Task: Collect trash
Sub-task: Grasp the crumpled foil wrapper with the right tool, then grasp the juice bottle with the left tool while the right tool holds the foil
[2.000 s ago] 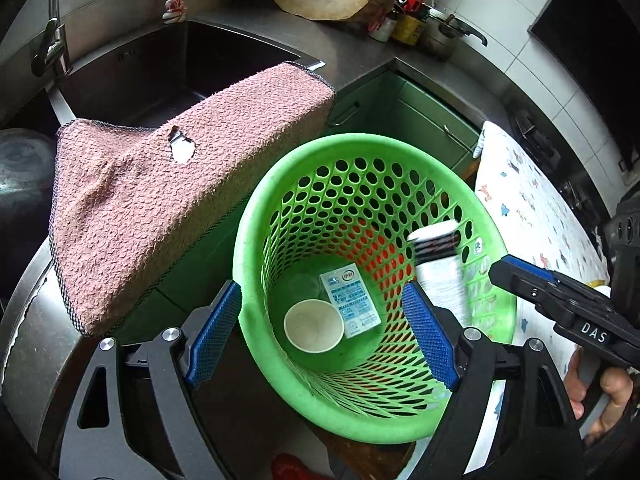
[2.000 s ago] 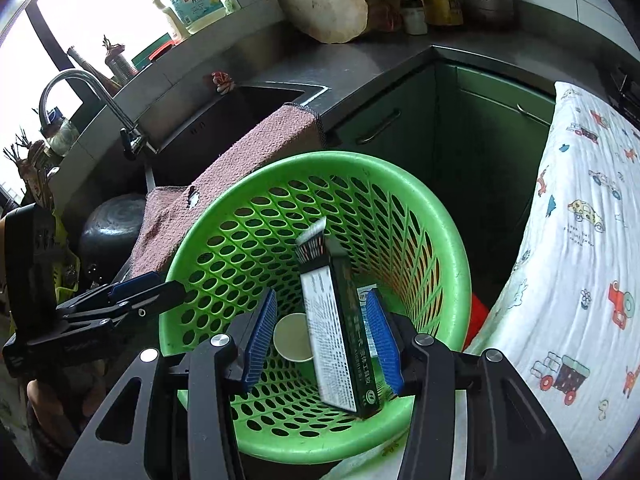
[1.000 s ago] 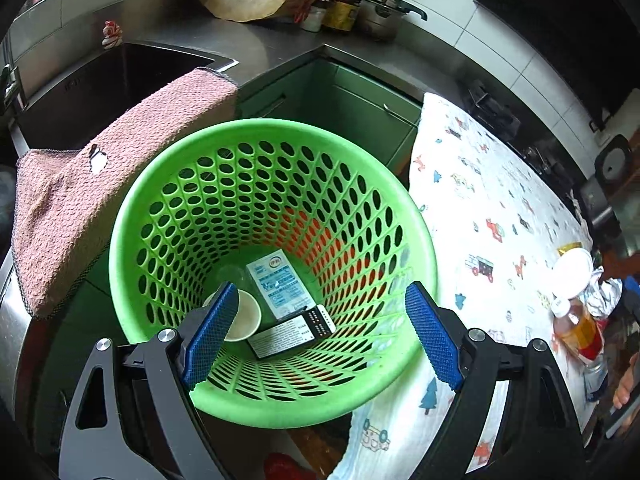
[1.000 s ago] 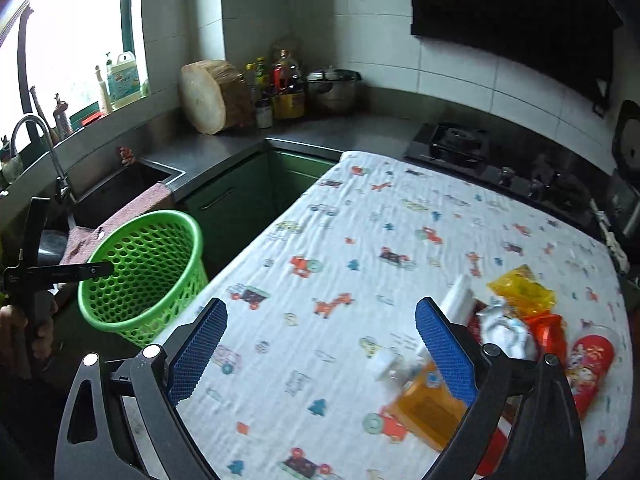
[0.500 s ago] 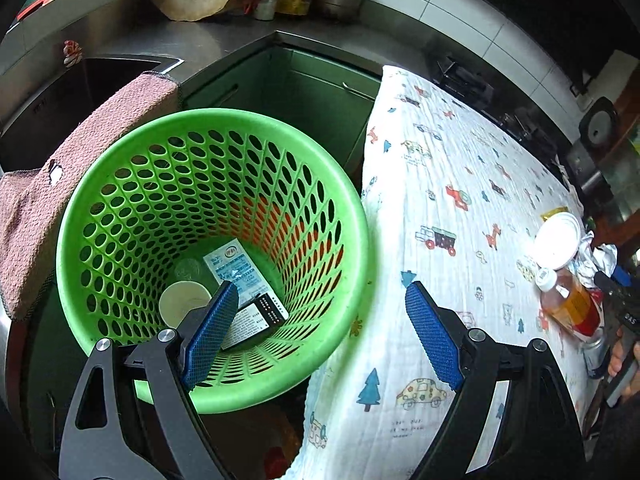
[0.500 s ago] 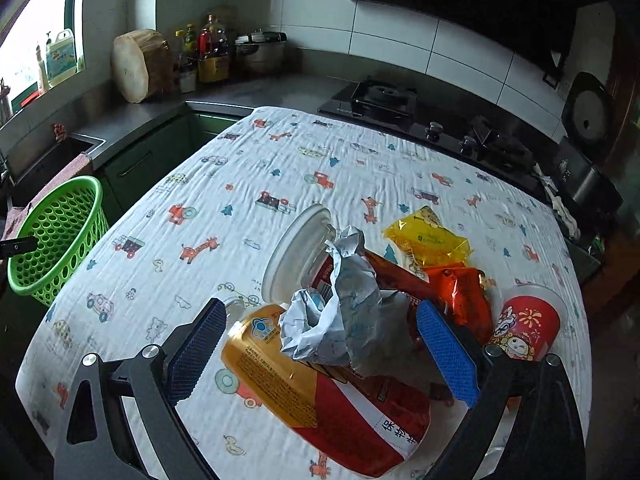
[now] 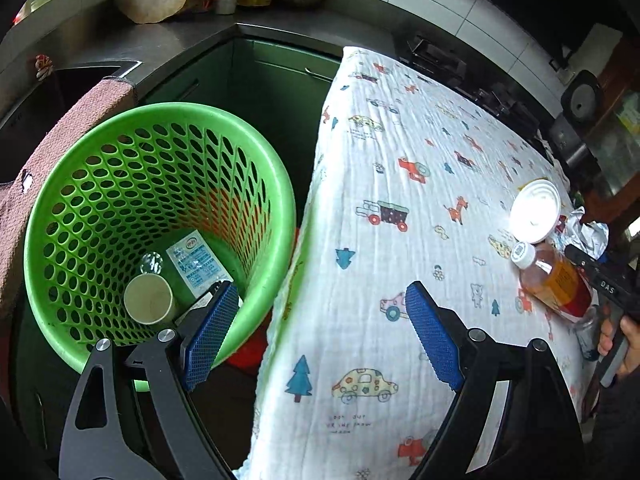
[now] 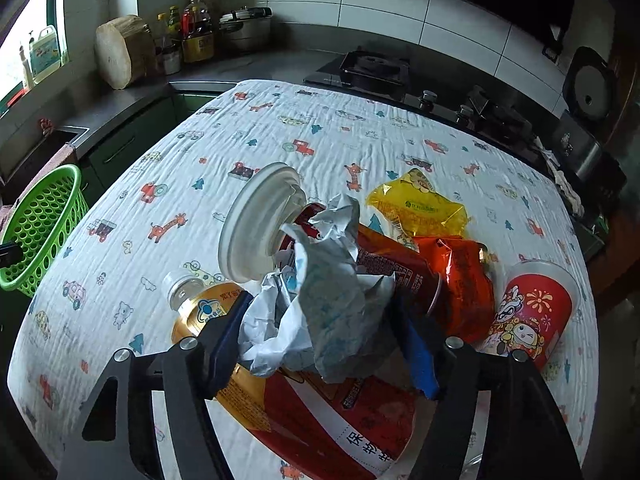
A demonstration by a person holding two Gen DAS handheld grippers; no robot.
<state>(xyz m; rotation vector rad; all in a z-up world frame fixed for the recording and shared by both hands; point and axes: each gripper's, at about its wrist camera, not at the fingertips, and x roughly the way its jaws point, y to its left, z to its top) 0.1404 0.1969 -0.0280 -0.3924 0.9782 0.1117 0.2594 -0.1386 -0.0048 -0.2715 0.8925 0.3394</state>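
Right gripper [image 8: 320, 344] first: its jaws have just been closing and now pinch the crumpled paper wad [image 8: 316, 312], which sits atop the trash pile on the tabletop [image 8: 248, 136]. Just under the wad lies the amber bottle [image 8: 224, 320], a white lid [image 8: 256, 228] leaning behind it, a red cup [image 8: 532, 316] off to the wad's right. Far left of the wad, the green basket [image 7: 276, 184]; the left gripper [image 7: 320, 332] hangs over its rim, jaws spread wide, gripping nothing.
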